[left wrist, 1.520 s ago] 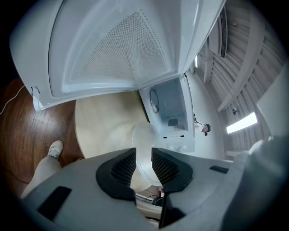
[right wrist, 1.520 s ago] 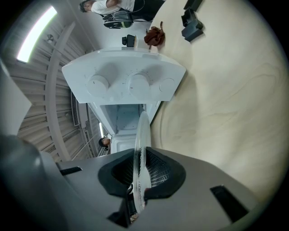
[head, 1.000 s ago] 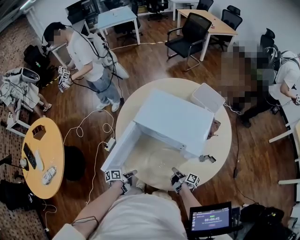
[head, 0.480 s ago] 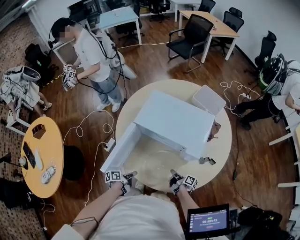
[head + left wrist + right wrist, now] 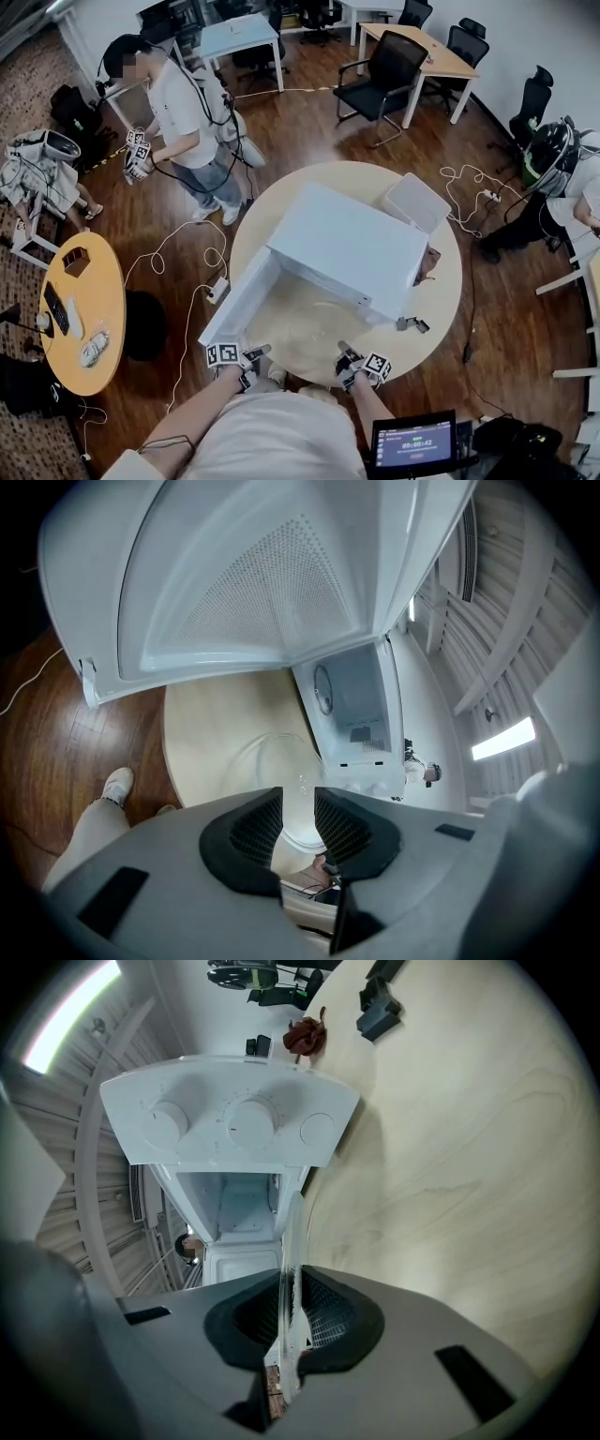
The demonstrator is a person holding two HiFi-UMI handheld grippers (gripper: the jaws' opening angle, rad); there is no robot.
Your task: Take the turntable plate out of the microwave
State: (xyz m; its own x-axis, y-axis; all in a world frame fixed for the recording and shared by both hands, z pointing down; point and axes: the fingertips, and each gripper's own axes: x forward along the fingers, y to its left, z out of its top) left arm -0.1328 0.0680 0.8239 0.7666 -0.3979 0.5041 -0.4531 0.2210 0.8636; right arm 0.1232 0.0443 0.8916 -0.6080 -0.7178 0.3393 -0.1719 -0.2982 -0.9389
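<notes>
Turntable plate seen outside the open microwave, over the worktop in front of the cavity | right tongs pinched on its near rim | left tongs spread, nothing gripped, plate just ahead.

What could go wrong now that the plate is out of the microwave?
Only the right gripper pinches the turntable plate, at its thin rim; the glass could slip or tip onto the table. The left gripper is open, supporting nothing. The open door close by could be knocked.
</notes>
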